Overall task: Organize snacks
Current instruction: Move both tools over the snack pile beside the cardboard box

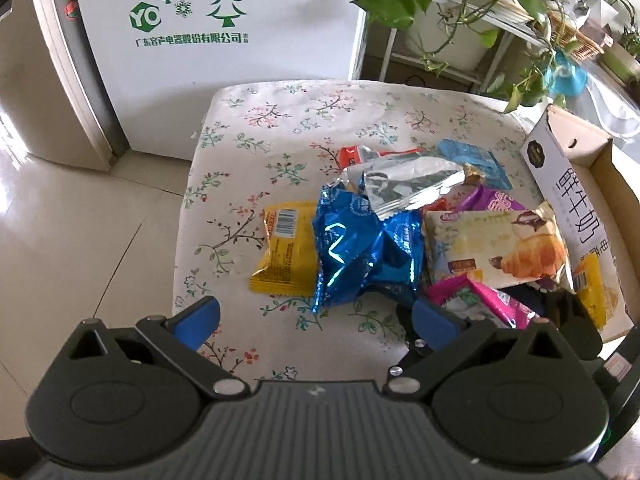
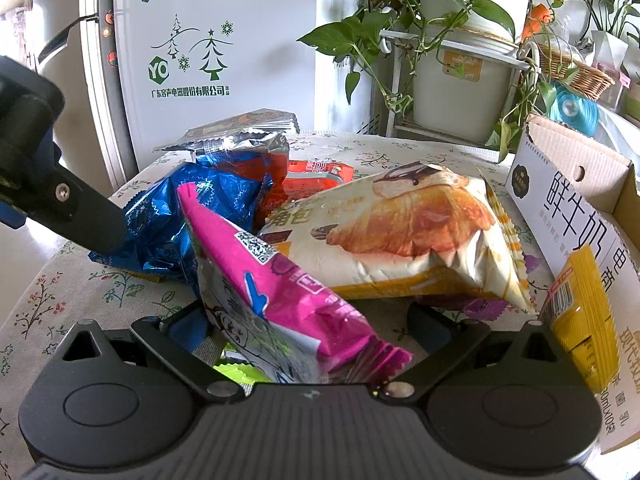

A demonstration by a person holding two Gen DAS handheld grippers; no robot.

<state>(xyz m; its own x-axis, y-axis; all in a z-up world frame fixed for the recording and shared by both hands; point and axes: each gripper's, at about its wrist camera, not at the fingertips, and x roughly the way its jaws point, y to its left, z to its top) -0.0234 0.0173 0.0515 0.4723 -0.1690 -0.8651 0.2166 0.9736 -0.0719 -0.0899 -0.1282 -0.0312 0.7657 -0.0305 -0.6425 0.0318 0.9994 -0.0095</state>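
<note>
Floral-cloth table [image 1: 248, 152] holds piled snack packets beside an open cardboard box [image 1: 592, 148]. Left gripper [image 1: 316, 316] hovers, jaws apart. Right gripper [image 2: 308, 320] straddles a pink foil packet [image 2: 280, 292]; grip unclear.

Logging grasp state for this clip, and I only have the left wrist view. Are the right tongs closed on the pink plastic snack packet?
Observer: No. In the right wrist view the right tongs stand open, and the pink plastic snack packet lies between their fingers.
Operator: Is anything hidden beneath that packet?
Observer: Yes, a lime-green wrapper peeks out from under it, close to the base of the tongs.
</note>
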